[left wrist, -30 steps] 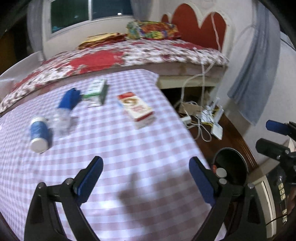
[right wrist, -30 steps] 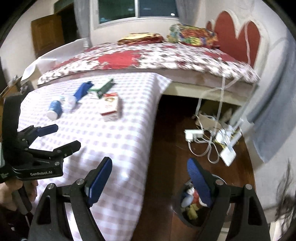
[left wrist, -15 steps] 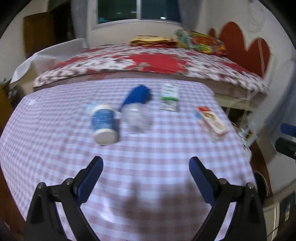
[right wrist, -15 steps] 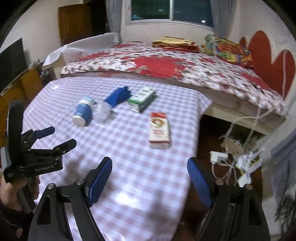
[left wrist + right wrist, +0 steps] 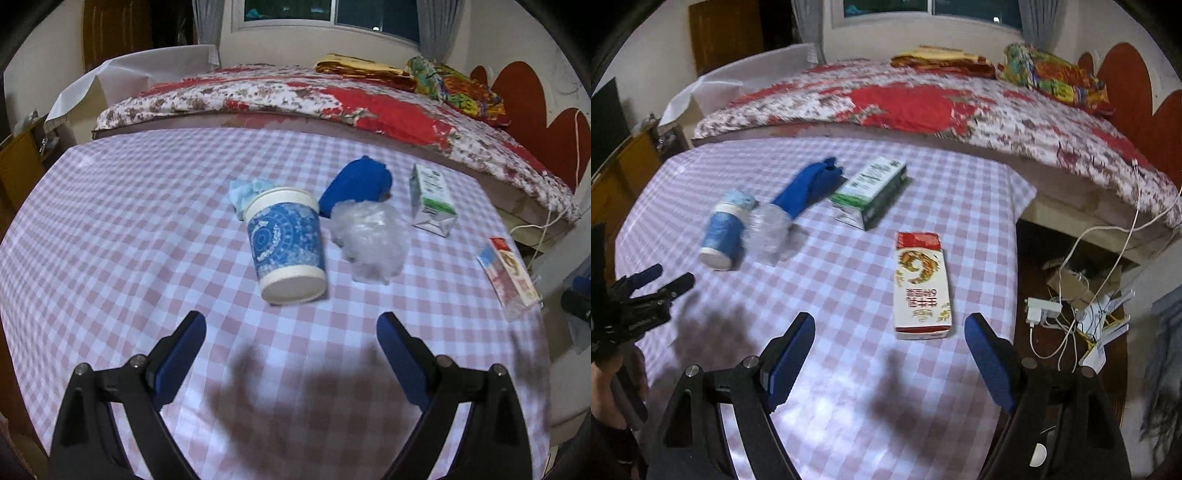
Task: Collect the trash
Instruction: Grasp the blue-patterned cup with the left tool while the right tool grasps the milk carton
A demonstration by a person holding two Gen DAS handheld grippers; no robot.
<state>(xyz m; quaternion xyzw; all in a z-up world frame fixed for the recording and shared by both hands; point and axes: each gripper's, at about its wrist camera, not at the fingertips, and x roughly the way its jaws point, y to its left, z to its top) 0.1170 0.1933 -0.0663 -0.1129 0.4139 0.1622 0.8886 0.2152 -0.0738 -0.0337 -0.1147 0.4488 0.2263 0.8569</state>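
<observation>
On the checked tablecloth (image 5: 110, 240) lie a blue-patterned paper cup (image 5: 286, 247) on its side, crumpled clear plastic (image 5: 369, 236), a blue cloth (image 5: 356, 184), a green-and-white carton (image 5: 430, 197) and a red-and-white carton (image 5: 511, 271). My left gripper (image 5: 291, 339) is open and empty, just short of the cup. My right gripper (image 5: 890, 343) is open and empty, just short of the red-and-white carton (image 5: 921, 284). The cup (image 5: 722, 236), plastic (image 5: 768, 229), blue cloth (image 5: 809, 188) and green carton (image 5: 873, 190) lie farther left. The left gripper (image 5: 659, 277) shows at the left edge.
A bed with a red floral cover (image 5: 923, 107) runs behind the table. Right of the table the floor holds a power strip and tangled cables (image 5: 1078, 310). A crumpled pale tissue (image 5: 245, 190) lies behind the cup. A wooden cabinet (image 5: 624, 170) stands at the left.
Both grippers have swung left, away from the bin on the floor, and closer to the table. The left now faces the cup, the right the red-and-white carton. The bin is out of view.
</observation>
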